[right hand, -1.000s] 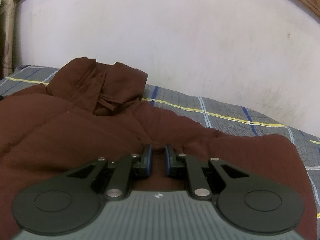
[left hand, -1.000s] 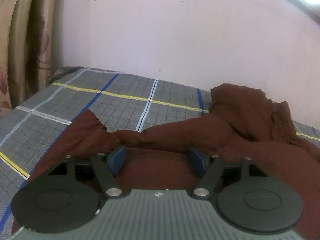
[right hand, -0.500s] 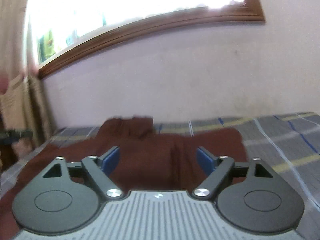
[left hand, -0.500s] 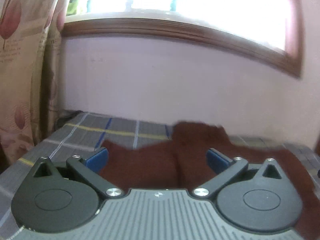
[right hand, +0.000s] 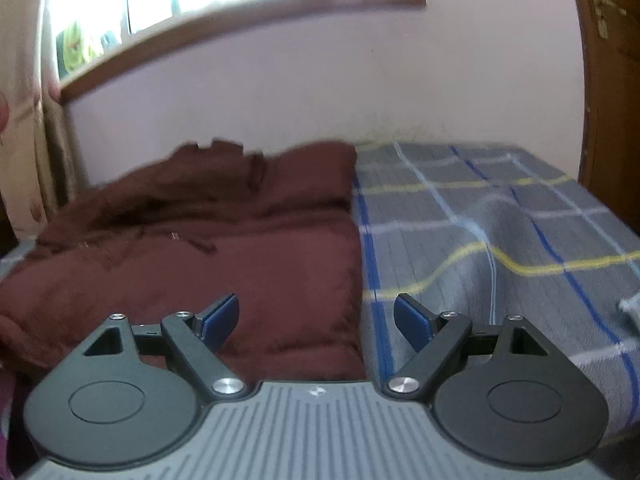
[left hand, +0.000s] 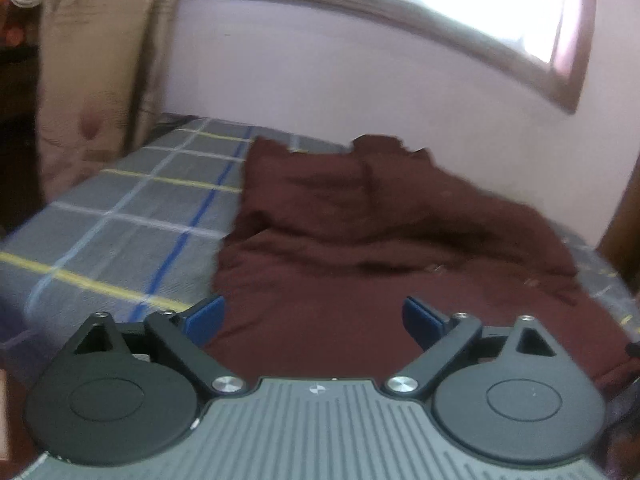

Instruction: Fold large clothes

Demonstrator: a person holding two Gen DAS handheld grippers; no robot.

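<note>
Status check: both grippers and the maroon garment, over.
Left gripper open, empty. Right gripper open, empty. Dark maroon fabric garment lying partly folded on grey plaid bedspread. No obstruction visible.

Daylight is admitted through the window (left hand: 472,4) on the far wall, where the pane is blown out to white glare in both views. Motion blur is seen across the maroon garment (right hand: 208,240) and checked bedsheet (right hand: 500,240). Straight lines are bent by fisheye distortion towards the edges. Shadows are kept soft.
</note>
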